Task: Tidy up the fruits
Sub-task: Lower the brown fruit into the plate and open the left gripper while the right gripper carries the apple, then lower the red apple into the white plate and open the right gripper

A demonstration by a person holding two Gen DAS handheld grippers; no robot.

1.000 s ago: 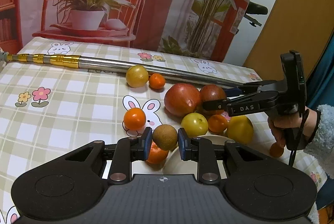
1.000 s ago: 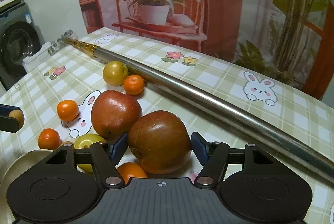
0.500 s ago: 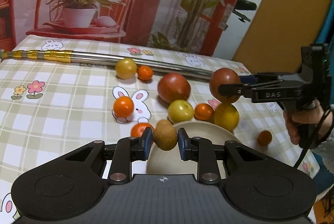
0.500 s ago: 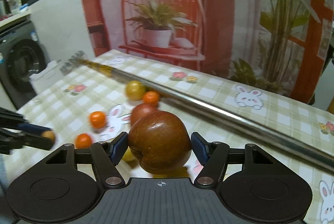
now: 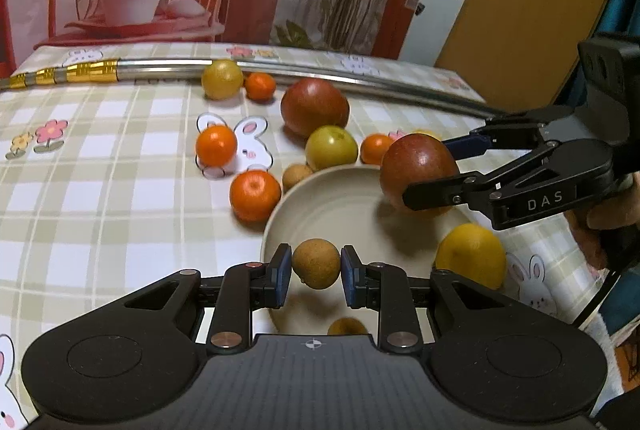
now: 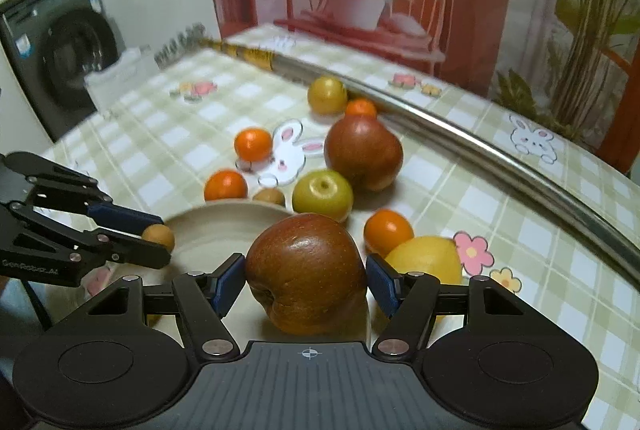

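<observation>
Your left gripper (image 5: pixel 316 274) is clamped on a small brown longan (image 5: pixel 316 263), held above the near rim of the beige bowl (image 5: pixel 340 197). Your right gripper (image 6: pixel 306 280) grips a red apple (image 6: pixel 306 270) over the bowl's right side. A lemon (image 5: pixel 470 254) sits just beside the bowl, and a second red apple (image 5: pixel 314 105) lies on the checked tablecloth (image 5: pixel 100 189).

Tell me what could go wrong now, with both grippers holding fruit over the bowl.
The left gripper and right gripper both crowd the bowl; they could collide. The red apple sits near the rim and might roll out toward the lemon. The small brown fruit could bounce if dropped.
</observation>
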